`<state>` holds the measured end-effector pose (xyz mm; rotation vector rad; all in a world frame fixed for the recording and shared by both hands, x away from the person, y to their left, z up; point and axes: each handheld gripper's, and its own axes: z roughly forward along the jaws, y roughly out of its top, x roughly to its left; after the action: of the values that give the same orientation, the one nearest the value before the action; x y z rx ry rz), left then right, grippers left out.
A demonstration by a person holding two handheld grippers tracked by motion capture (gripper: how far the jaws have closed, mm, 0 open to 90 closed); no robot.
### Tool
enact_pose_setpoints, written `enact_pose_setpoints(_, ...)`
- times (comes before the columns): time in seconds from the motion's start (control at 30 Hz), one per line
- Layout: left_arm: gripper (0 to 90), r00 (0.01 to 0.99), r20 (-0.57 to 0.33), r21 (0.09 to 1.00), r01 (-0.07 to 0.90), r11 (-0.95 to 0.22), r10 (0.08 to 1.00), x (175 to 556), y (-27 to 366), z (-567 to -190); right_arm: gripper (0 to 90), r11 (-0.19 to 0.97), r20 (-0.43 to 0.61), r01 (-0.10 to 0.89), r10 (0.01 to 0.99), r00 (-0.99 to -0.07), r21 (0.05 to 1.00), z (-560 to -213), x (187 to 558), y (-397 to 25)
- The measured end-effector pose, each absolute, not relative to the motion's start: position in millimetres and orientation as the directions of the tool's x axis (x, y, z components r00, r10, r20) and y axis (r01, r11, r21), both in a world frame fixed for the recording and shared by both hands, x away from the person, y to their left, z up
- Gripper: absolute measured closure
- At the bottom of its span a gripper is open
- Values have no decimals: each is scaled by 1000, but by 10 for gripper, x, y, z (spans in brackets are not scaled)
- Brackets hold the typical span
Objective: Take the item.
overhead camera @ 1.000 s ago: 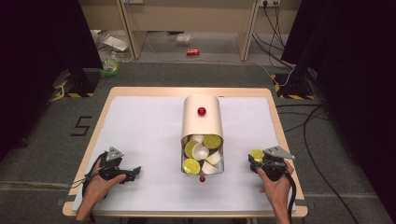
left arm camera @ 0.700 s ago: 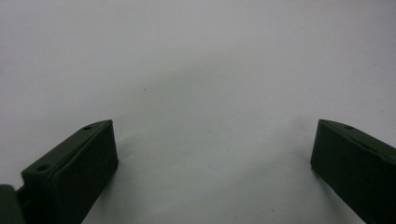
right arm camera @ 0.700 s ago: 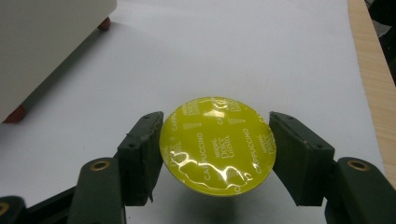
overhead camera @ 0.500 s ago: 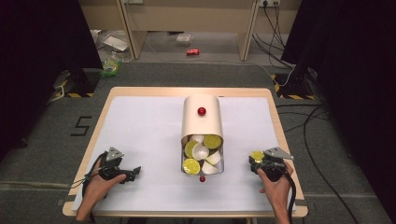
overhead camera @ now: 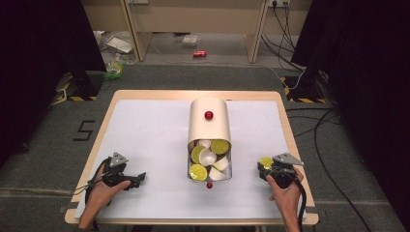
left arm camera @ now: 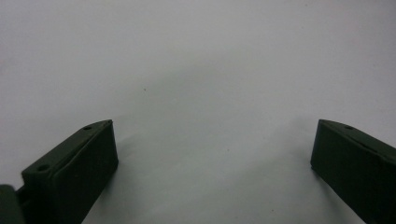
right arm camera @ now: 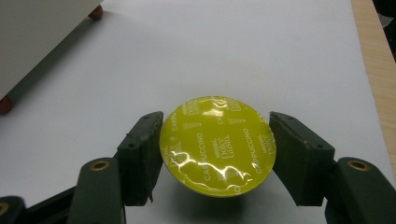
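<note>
— Where's the capsule?
— Near the tabletop's right front corner — clamped between the right gripper's jaws, foil lid up.
— And the left gripper?
— Spread wide over bare tabletop, holding nothing.

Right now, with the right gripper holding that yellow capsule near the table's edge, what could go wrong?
1. The right gripper clamps the yellow capsule only at its rim; the round foil lid might slip or tilt out during a fast move.
2. The open container already looks crowded with capsules, so another might roll off the pile.
3. The left gripper rests open on the table, apart from the container, so nothing steadies the container if it is bumped.
</note>
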<state>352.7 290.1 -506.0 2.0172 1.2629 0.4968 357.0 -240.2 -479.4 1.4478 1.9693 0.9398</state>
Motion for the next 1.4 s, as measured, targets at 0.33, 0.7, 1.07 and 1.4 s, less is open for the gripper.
enact_pose_setpoints(0.33, 0, 453, -40, 728, 624, -285, 891, 3528, 2902, -5060, 334, 173, 11, 589, 955, -296, 789, -4774, 3545, -2411)
enact_pose_setpoints(0.7, 0, 452, -41, 728, 624, -284, 891, 3527, 2901, -5060, 307, 153, 28, 538, 949, -314, 829, -4613, 3464, -2388)
enact_pose_setpoints(1.07, 0, 453, -40, 728, 624, -285, 891, 3528, 2902, -5060, 304, 171, 23, 506, 935, -354, 845, -4473, 3332, -2256)
enact_pose_setpoints(1.4, 0, 453, -40, 728, 624, -284, 891, 3528, 2901, -5060, 299, 163, 20, 456, 929, -369, 875, -4315, 3099, -2235)
